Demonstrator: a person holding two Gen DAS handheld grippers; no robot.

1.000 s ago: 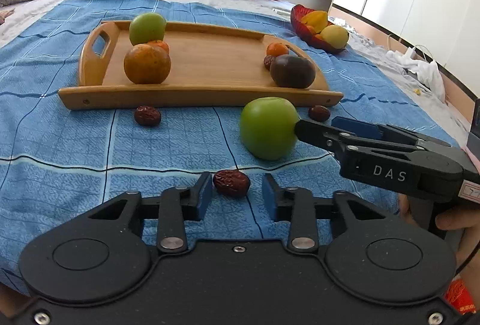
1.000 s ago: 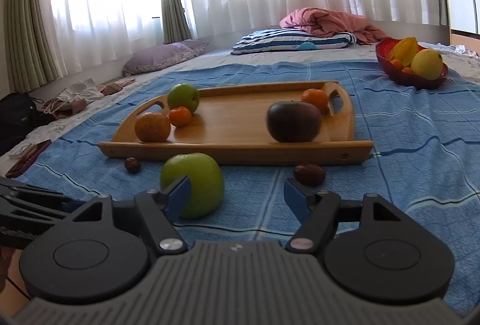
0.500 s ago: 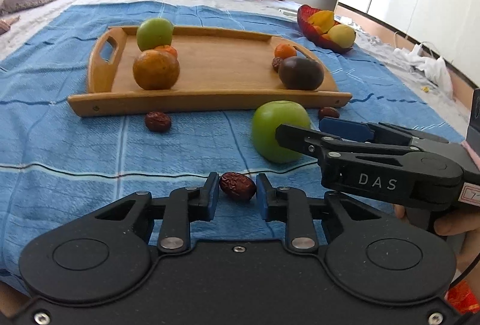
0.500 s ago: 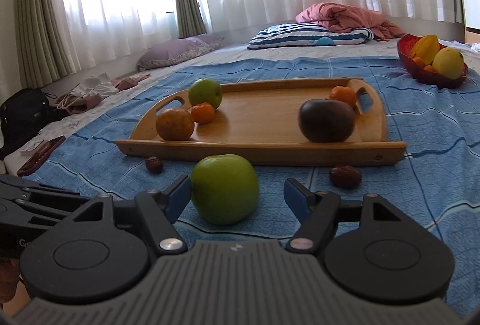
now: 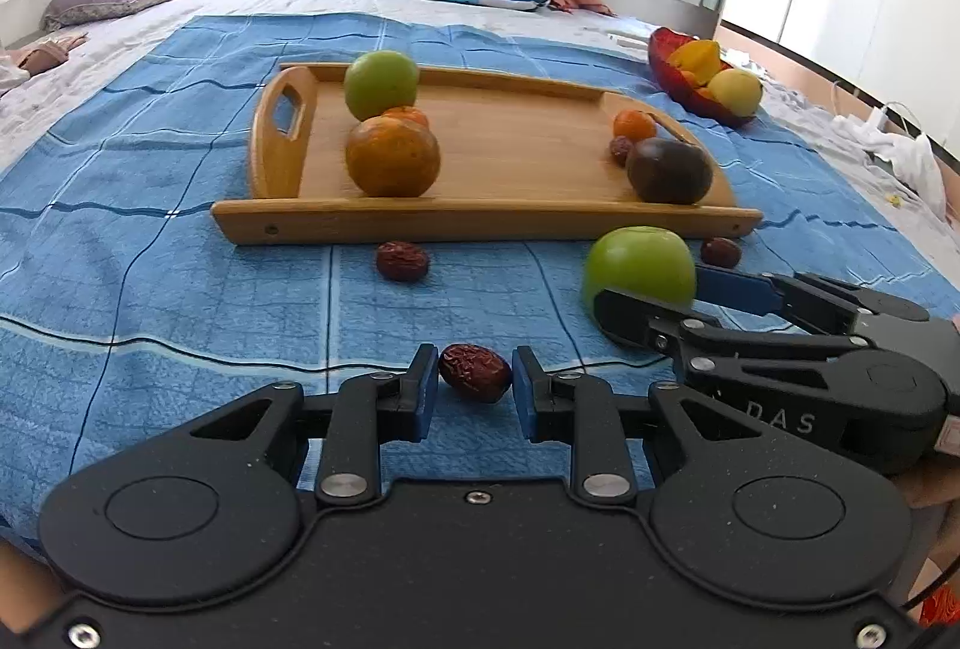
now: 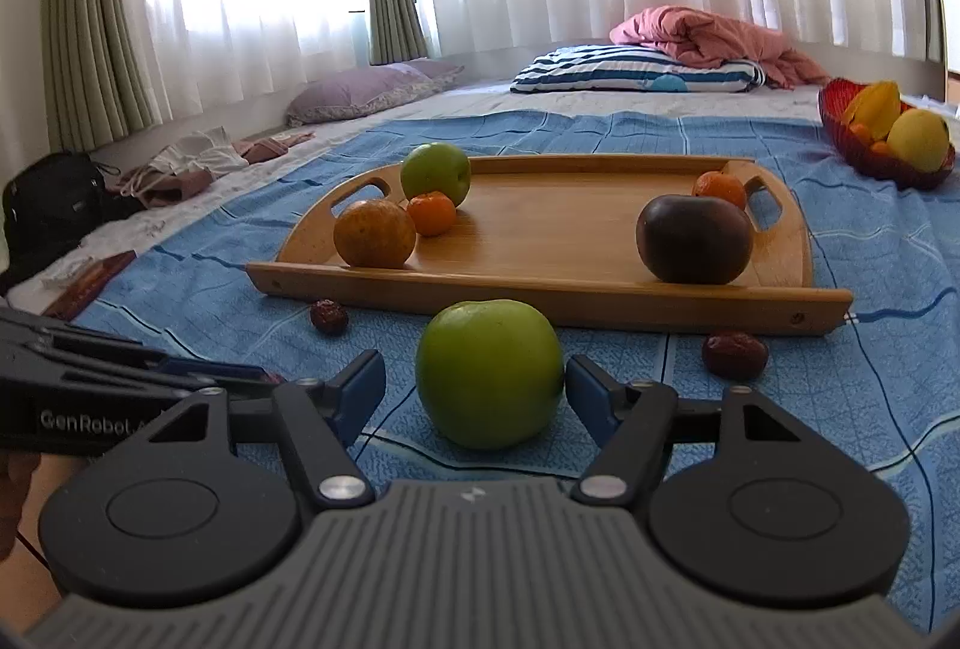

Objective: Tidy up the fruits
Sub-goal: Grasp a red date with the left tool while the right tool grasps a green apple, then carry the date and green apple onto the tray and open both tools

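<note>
On the blue blanket, a wrinkled red date (image 5: pixel 475 372) sits between the pads of my left gripper (image 5: pixel 471 376), which is shut on it. A loose green apple (image 6: pixel 489 367) lies just in front of the wooden tray (image 6: pixel 540 302). My right gripper (image 6: pixel 474 385) straddles the apple and its jaws are closing. The right pad is at the apple's skin and the left pad stands a little off it. In the left wrist view the right gripper (image 5: pixel 651 289) reaches in from the right around the apple (image 5: pixel 639 265).
The tray (image 5: pixel 480 222) holds a green apple (image 5: pixel 381 84), a large orange (image 5: pixel 392 156), two tangerines and a dark round fruit (image 5: pixel 669 169). Two more dates (image 5: pixel 402 260) (image 5: pixel 720 252) lie before the tray. A red fruit bowl (image 5: pixel 672 76) sits far right, with pillows behind.
The left jaws narrowed onto the date. The right gripper shifted sideways until the green apple lay centred between its jaws, which have begun to narrow.
</note>
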